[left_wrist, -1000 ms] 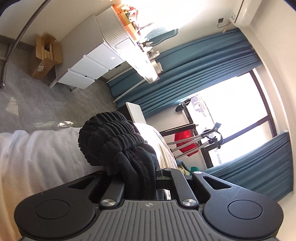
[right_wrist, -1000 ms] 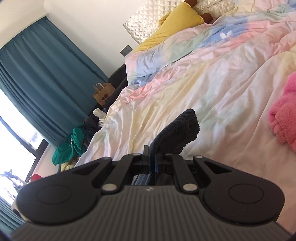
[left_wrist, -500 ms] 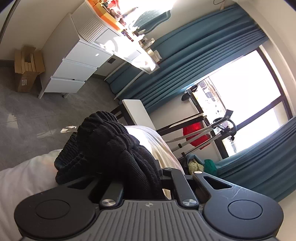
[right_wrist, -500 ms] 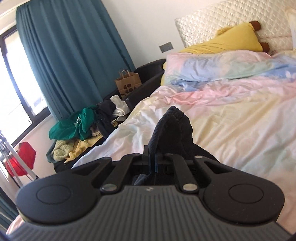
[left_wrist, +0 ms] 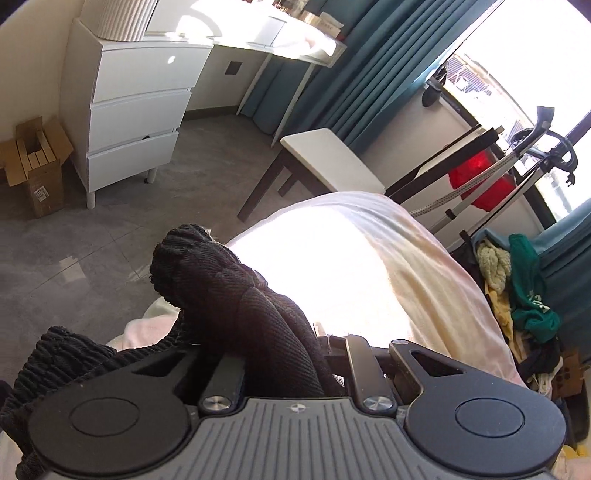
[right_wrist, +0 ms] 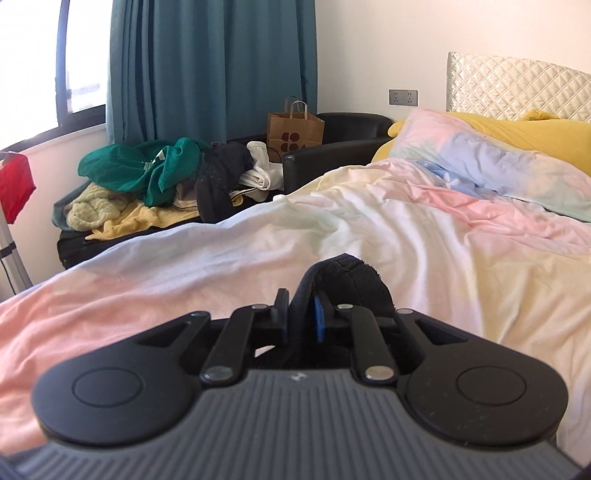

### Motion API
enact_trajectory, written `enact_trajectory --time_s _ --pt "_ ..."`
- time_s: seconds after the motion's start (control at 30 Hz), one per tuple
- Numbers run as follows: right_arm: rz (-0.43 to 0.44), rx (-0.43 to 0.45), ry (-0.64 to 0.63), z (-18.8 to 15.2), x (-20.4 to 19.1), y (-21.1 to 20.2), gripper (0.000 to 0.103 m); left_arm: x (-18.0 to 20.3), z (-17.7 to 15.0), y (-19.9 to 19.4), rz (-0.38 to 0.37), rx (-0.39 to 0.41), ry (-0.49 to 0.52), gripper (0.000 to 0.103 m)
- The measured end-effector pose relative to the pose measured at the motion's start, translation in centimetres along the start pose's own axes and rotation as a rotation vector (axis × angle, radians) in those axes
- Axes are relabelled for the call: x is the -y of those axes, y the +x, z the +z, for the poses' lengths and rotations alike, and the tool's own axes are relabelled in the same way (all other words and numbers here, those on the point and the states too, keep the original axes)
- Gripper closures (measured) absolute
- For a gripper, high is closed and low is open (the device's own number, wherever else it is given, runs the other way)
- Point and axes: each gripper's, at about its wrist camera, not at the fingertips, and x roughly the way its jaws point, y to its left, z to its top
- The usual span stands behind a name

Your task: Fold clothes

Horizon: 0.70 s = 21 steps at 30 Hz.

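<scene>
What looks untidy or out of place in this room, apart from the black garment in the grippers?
A heap of crumpled clothes lies unfolded on the black couch beside the bed, with a green top thrown over it. The cardboard box on the floor by the white drawers stands open. Nothing looks spilled or broken.

Hard daylight poured in from the window (left_wrist: 517, 55) at two o'clock of the left wrist view, burning it out to plain white. The duvet (left_wrist: 332, 266) at centre glared, its folds lost. The desk top (left_wrist: 236, 33) at twelve o'clock was washed out too. Fisheye bending curved the edges and darkened the corners. The right wrist view was evenly bright and sharp, with soft shadows in the bedding (right_wrist: 406, 229).
</scene>
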Motion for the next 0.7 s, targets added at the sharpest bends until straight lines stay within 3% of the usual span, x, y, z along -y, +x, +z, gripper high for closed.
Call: enact_trajectory --time_s 0.03,0.1,0.13,0.17,0.23,0.3,0.5,0.6,0.7 --pt "0.021 -0.009 -0.009 0.0 0.1 -0.2 0.081 -0.2 -0.2 0.0 -0.006 -0.003 0.005 0.086" --pt "0.059 0.006 -0.03 0.4 1.1 -1.3 0.076 -0.5 -0.6 -0.5 -0.037 -0.001 0.017 0.072" --pt "0.079 0.023 -0.035 0.5 1.9 -2.1 0.068 -0.8 -1.1 -1.6 -0.083 0.01 0.025 0.054" --pt "0.091 0.053 -0.02 0.7 3.0 -3.1 0.063 -1.0 -1.8 -2.9 -0.121 0.03 0.026 0.047" --pt "0.111 0.089 0.044 1.0 5.9 -5.4 0.038 -2.0 -3.7 -5.5 -0.17 0.064 -0.011 0.042" --pt "0.115 0.088 0.143 1.1 9.0 -7.2 0.029 -3.1 -5.9 -8.0 -0.224 0.092 -0.061 0.038" --pt "0.226 -0.11 0.663 -3.0 19.6 -10.9 0.027 -8.4 -14.7 -14.0 -0.374 0.132 -0.284 0.023" --pt "0.341 -0.227 0.894 -8.0 22.0 -11.9 0.028 -10.9 -17.6 -13.7 -0.364 0.052 -0.379 0.023" --pt "0.453 -0.324 0.984 -10.8 21.8 -11.7 0.028 -12.8 -18.9 -13.8 -0.364 0.008 -0.416 0.024"
